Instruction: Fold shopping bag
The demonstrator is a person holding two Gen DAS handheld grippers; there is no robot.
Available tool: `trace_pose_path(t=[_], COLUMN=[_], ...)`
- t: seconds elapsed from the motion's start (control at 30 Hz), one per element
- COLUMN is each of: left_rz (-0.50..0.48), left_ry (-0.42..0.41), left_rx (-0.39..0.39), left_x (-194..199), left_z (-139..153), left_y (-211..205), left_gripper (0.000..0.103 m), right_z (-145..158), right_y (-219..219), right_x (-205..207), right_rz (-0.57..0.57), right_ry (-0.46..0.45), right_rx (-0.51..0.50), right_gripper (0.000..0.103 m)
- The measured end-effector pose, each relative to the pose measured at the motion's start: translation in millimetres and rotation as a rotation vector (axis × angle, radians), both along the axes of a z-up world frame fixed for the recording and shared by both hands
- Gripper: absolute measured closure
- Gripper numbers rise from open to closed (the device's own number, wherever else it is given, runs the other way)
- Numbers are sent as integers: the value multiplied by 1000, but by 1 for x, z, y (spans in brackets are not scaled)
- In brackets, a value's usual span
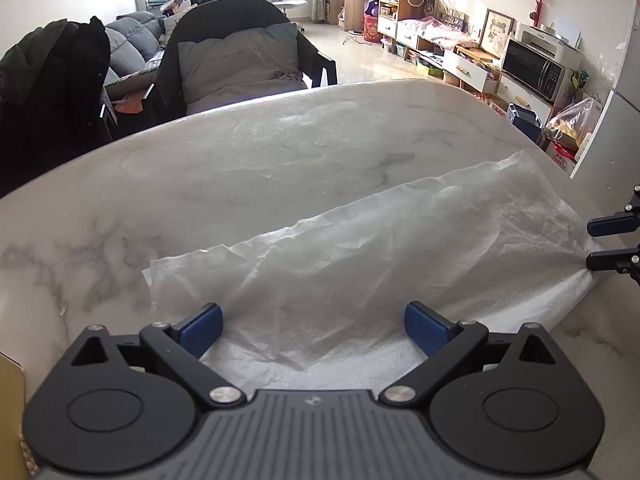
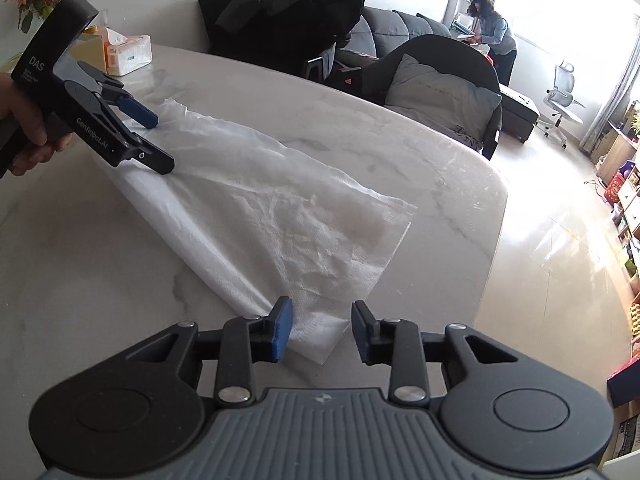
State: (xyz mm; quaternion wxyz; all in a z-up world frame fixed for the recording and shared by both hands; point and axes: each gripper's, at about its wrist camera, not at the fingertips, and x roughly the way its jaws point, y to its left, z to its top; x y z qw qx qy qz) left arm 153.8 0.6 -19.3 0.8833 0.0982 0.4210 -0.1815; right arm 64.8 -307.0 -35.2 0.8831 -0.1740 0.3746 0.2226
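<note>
Across the lower left of the left wrist view: the left gripper (image 1: 313,330) hung with its jaws spread wide, blue pads apart over one end of the bag and pinching nothing.
Left gripper, seen from the right wrist view: at the upper left of that frame a hand (image 2: 24,128) held it (image 2: 162,144), both fingers reaching over the far end of the bag, gaping.
Bag: a white, thin, crinkled non-woven shopping bag (image 1: 380,256) lay flattened in a long, loosely folded strip on the pale marble-veined tabletop (image 1: 240,160), running from the lower centre to the right edge of the left wrist view.
Bag's near corner: at the lower centre of the right wrist view the narrow end (image 2: 320,328) lay between the right gripper's pads.
Right gripper: in the lower middle of the right wrist view, the right gripper (image 2: 322,334) had its jaws partly open; the pads straddled the corner without pressing on it.
Step in hand: by my judgement, lining up both ends of the strip for a further fold; the bag was part folded, not compact.
Next move: likely calls for the right jaws to close squarely on the corner, lift little, and carry it toward the other end while that end is pinned; the slippery fabric could slide or unfold.
</note>
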Motion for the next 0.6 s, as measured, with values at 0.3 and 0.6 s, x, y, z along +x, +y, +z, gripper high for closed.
trace_pose_path(t=[0.3,0.6], left_rz=[0,-9], left_ry=[3,10], left_rx=[3,10], left_x=[0,1], left_z=[1,2], left_y=[0,2], left_gripper=[5,5], right_z=[14,3], right_y=[59,70], right_x=[11,34], right_rz=[121,76], right_ry=[0,82], right_rx=[43,89], right_gripper=[68,64])
